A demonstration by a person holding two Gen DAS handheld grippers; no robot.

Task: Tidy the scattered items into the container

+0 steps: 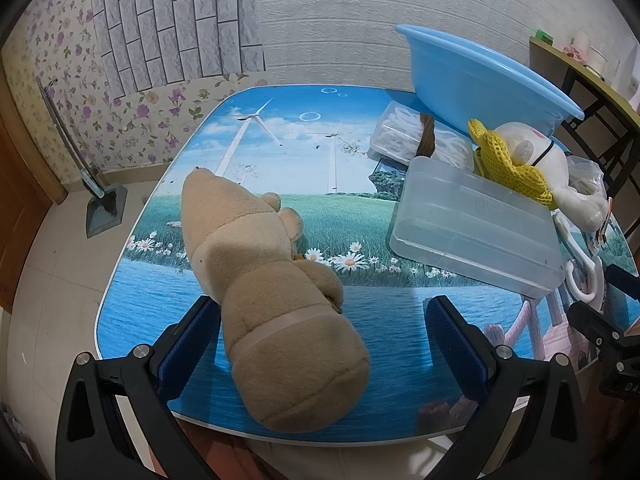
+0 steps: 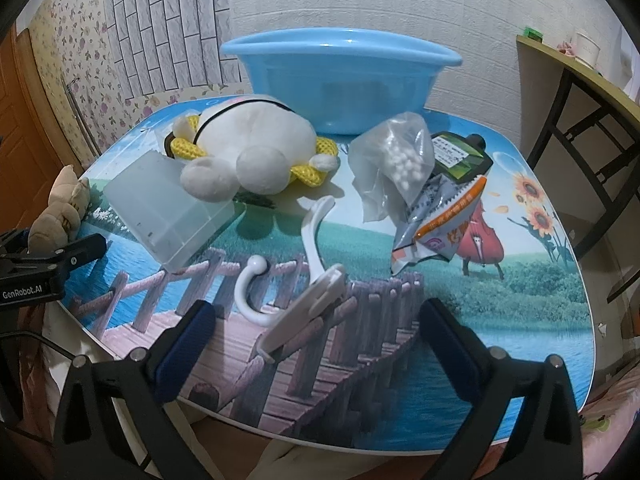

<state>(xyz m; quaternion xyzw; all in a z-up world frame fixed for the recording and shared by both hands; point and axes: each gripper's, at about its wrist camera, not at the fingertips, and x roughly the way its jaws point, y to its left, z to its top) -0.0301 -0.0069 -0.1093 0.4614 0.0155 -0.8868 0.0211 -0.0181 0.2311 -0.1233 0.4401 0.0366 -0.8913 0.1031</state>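
Note:
A blue plastic basin [image 1: 476,76] [image 2: 340,80] stands at the back of the picture-printed table [image 1: 380,320]. A tan plush bear [image 1: 264,280] lies between the open jaws of my left gripper [image 1: 320,344], close to its left pad. My right gripper [image 2: 316,344] is open and empty, with a white clip hook [image 2: 304,280] lying between its fingers. A white and yellow plush duck [image 2: 248,152] [image 1: 532,160], a clear plastic box [image 1: 476,224] [image 2: 168,204], a bag of white balls [image 2: 396,160], a snack packet [image 2: 436,220] and a dark pouch [image 2: 460,156] lie scattered.
A second clear box of white items [image 1: 416,136] with a brown object sits by the basin. A dustpan [image 1: 104,208] leans at the floral wall on the left. A wooden shelf with a dark frame [image 2: 580,92] stands to the right. The table's front edge is just under both grippers.

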